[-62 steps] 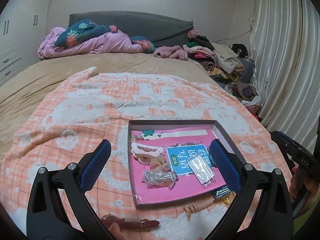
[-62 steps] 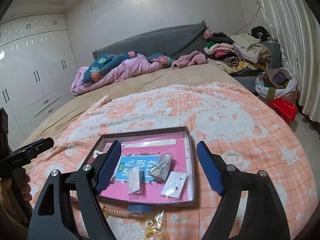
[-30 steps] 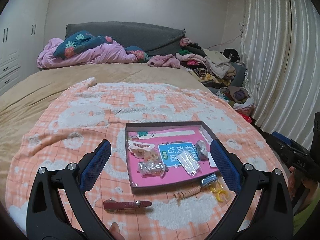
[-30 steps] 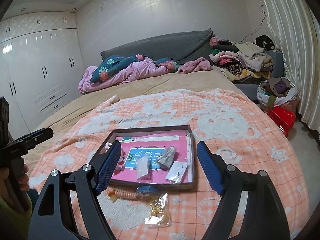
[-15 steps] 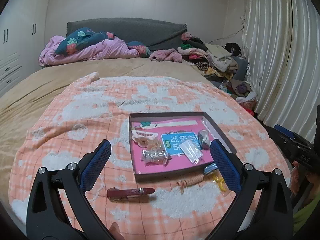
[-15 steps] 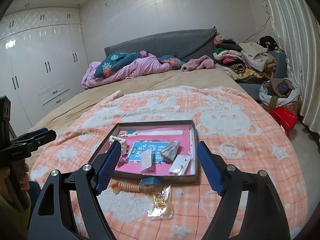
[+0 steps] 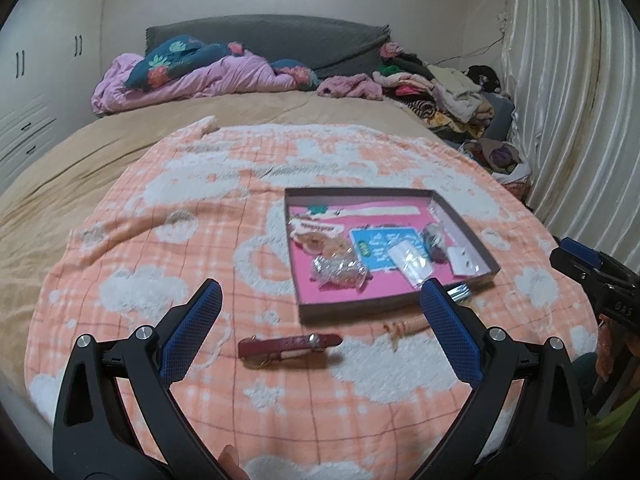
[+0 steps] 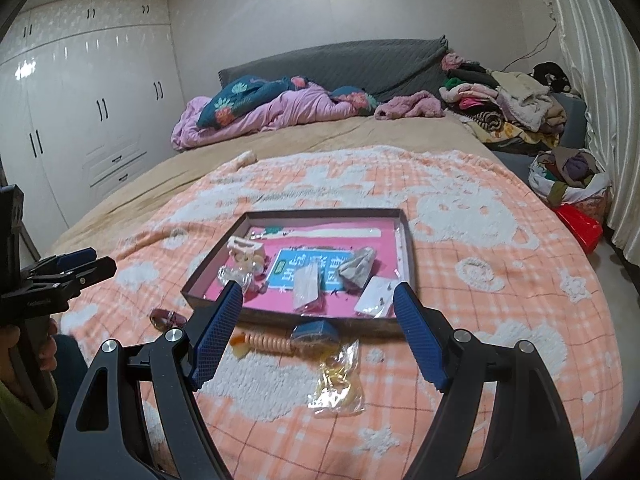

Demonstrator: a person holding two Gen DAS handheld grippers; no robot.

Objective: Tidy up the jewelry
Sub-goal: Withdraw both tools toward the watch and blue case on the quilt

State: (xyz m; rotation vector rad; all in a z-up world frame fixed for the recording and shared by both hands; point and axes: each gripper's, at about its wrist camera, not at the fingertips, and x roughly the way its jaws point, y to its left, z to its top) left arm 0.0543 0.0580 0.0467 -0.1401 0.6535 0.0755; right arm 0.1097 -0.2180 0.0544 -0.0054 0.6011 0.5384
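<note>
- Bedroom, with a peach blanket (image 7: pixel 168 248) over the bed as my work surface.
- My left gripper (image 7: pixel 320 322) hangs wide and empty; the maroon watch strap (image 7: pixel 290 347) lies on the blanket just ahead between its fingers, long axis crosswise.
- My right gripper (image 8: pixel 318 330), equally wide and empty, faces the bagged yellow piece (image 8: pixel 339 380), coil tie (image 8: pixel 266 342) and blue clip (image 8: pixel 315 330) outside the tray (image 8: pixel 288 316).
- Left is nearer the strap.
- Since two seconds ago both have backed away from the tray.

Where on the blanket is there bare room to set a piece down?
Bare: blanket left of the tray, and beyond its far rim. Crowded: the near strip, holding watch, coil tie, blue clip and bagged yellow item.
</note>
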